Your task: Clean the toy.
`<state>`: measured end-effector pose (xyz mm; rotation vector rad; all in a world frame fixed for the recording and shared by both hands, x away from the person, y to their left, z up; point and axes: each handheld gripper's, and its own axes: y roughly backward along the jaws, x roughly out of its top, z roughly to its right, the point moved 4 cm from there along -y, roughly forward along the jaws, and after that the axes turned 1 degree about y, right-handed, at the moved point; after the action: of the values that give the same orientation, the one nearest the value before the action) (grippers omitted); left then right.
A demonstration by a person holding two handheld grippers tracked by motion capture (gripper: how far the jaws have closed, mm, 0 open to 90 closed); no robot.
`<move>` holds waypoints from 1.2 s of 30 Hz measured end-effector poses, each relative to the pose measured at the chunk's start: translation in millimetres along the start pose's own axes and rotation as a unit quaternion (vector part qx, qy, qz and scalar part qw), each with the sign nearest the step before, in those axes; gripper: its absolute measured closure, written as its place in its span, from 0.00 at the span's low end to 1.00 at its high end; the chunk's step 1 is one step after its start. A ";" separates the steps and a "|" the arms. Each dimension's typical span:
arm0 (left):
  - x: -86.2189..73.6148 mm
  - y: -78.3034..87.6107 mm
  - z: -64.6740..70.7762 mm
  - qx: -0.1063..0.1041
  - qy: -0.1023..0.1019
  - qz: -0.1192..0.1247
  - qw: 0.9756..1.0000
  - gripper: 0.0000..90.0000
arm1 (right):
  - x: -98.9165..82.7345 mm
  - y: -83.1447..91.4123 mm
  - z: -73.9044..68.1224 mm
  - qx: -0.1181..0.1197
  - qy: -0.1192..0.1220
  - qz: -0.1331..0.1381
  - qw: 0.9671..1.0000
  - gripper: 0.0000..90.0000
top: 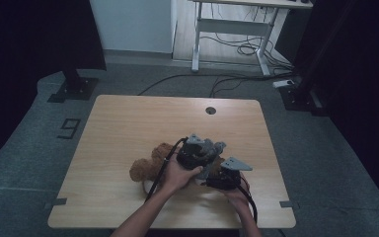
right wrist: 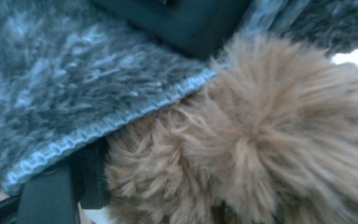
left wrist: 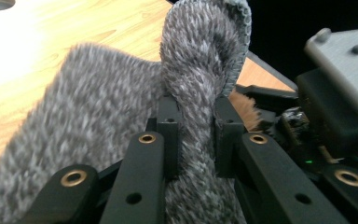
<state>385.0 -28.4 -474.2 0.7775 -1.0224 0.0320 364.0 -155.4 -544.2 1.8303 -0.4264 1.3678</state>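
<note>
Looks like a lab or recording room, not a home. Bare wooden worktop with a cable grommet hole at 12 o'clock, sitting on grey carpet floor. Black stand bases bolted down at 10 and 2 o'clock, dark curtains on both sides. A "9" taped on the floor at 9 o'clock. Height-adjustable desk frame with loose cables at 12–1 o'clock.

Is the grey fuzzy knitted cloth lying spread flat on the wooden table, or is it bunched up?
Bunched up. The grey fuzzy knitted cloth is gathered into a thick fold, pinched between the left gripper's black jaws, and lifted partly off the wooden table.
</note>
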 end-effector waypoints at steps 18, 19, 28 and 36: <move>-46.5 89.3 -64.3 0.077 0.043 0.065 0.994 0.86 | -4.9 0.8 0.0 0.011 0.002 0.016 1.000 0.31; -50.5 94.9 -68.0 0.078 0.049 0.067 0.994 0.86 | -4.8 0.7 0.0 0.011 0.001 0.017 1.000 0.31; -88.2 132.8 -98.7 0.092 0.096 0.077 0.988 0.86 | -5.4 0.7 -0.3 0.012 0.000 0.021 1.000 0.31; -83.9 146.8 -106.3 0.108 0.108 0.086 0.985 0.86 | -5.4 0.8 0.4 0.012 -0.002 0.021 1.000 0.31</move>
<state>365.0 170.0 -486.1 0.8595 -0.8857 0.3734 361.7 -157.3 -548.8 1.8527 -0.4546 1.4027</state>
